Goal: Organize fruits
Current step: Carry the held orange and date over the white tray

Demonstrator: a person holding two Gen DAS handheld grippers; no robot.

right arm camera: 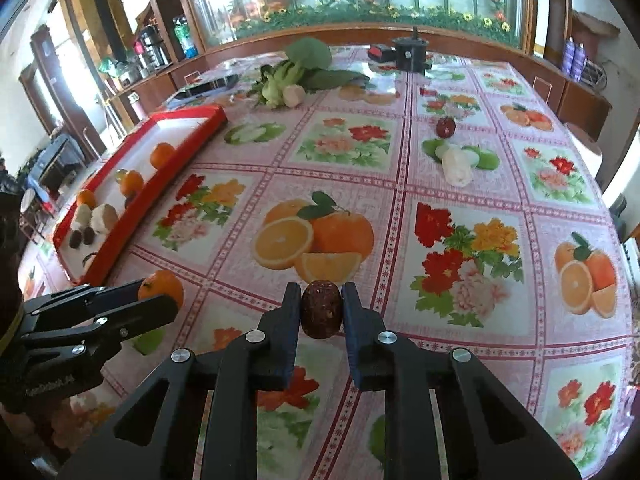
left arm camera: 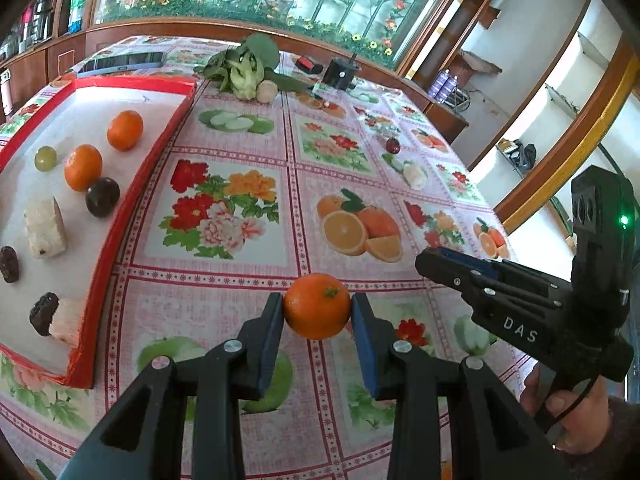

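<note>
My left gripper (left arm camera: 317, 299) is shut on a small orange (left arm camera: 316, 314), held just above the flowered tablecloth. To its left lies a red-rimmed white tray (left arm camera: 158, 152) with two oranges (left arm camera: 125, 130), a green grape (left arm camera: 45, 158), a dark plum (left arm camera: 102, 197), white chunks and dark dates. My right gripper (right arm camera: 321, 298) is shut on a dark brown date (right arm camera: 321, 314) over the cloth. In the right wrist view the left gripper (right arm camera: 160, 294) with its orange (right arm camera: 166, 280) sits at lower left, close to the tray's (right arm camera: 168, 172) near corner.
A dark red fruit (right arm camera: 445, 127) and a white chunk (right arm camera: 456, 168) lie loose on the cloth ahead. Leafy greens (right arm camera: 288, 76), a black cylinder (right arm camera: 410, 54) and a phone (left arm camera: 124, 61) stand at the far end. A hand (left arm camera: 568, 412) holds the right gripper.
</note>
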